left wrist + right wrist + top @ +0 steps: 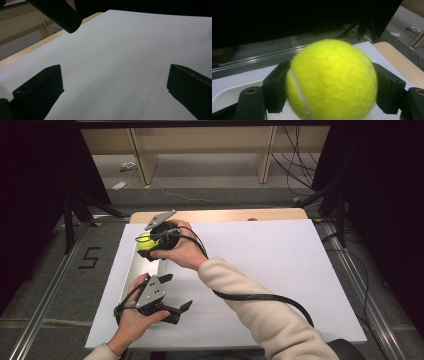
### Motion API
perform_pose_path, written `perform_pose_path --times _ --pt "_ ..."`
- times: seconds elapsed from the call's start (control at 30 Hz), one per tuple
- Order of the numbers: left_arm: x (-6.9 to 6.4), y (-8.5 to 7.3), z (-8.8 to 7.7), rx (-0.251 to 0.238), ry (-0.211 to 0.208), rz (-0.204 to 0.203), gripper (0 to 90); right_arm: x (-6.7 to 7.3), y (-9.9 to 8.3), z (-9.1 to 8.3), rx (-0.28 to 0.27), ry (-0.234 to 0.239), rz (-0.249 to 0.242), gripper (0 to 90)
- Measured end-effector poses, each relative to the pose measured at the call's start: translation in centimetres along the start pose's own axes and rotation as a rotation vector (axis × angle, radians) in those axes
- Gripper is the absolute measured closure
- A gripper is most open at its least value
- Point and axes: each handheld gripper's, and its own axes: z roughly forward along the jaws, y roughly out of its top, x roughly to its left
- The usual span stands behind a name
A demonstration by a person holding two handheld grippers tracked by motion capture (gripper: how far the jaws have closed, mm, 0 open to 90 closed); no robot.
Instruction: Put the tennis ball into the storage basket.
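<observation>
A yellow tennis ball is pinched between the two black jaws of my right gripper. The right arm reaches across to the table's left side, and the ball hangs over the far end of a narrow white tray. My left gripper sits nearer the front edge, just right of the tray. Its jaws stand wide apart over the bare white sheet with nothing between them.
A white sheet covers most of the wooden table. The right gripper's black cable trails across the sheet. Beyond the table are floor rails, tripod legs and wooden shelving.
</observation>
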Motion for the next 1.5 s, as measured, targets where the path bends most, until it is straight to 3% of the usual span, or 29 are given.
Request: perform_pose_path --times 1.07,1.5 --pt "-0.1 0.0 0.1 0.002 -0.008 0.007 0.0 0.3 0.6 1.1 0.013 0.018 -0.014 25.9" --pt "0.0 0.0 0.1 0.001 -0.009 0.007 0.1 0.1 0.3 1.9 0.025 0.021 0.003 25.9"
